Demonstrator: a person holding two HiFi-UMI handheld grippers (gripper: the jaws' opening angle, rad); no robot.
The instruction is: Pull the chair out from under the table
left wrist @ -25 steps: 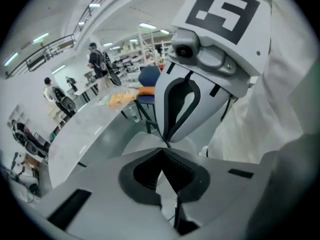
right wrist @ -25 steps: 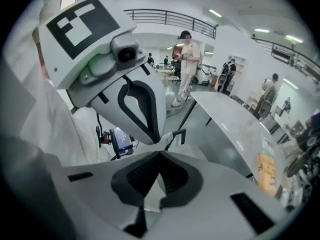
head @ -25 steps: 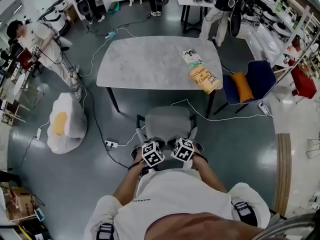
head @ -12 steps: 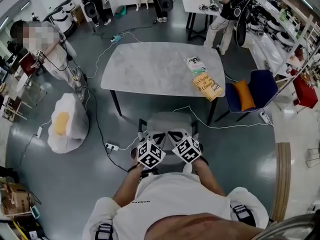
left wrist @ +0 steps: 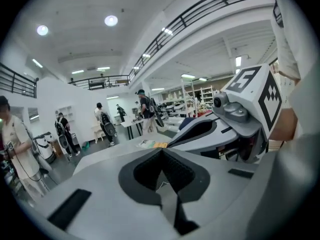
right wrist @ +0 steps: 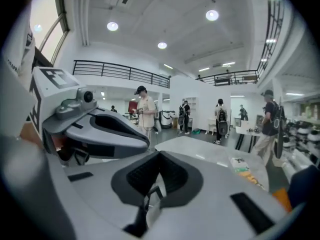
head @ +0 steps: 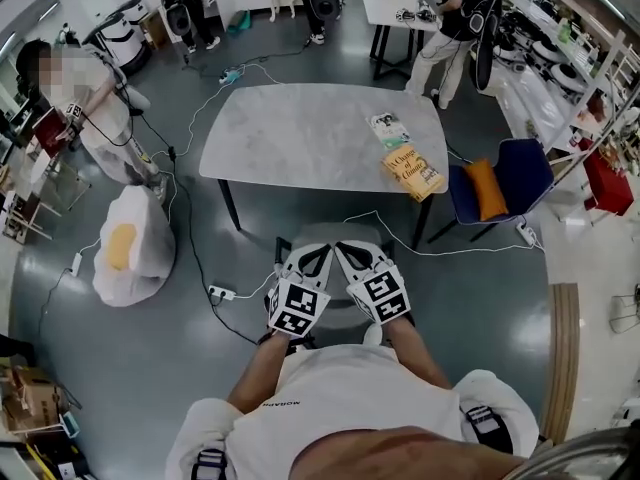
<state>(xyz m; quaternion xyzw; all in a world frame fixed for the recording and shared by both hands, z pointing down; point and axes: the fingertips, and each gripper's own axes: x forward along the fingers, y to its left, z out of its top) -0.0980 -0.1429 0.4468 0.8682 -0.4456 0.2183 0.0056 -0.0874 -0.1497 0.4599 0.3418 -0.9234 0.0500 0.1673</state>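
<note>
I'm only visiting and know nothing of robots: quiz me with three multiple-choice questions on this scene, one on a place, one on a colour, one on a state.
1. Where on the table do the books lie?
A) left end B) middle C) right end
2. What colour is the cushion on the blue chair?
A) orange B) green C) white
3. How do both grippers' jaws stand?
A) wide open B) shut C) shut on a book

1 C: in the head view the books sit at the table's right end.
2 A: the cushion is plainly orange.
3 B: the left gripper and right gripper each show jaws together.
</note>
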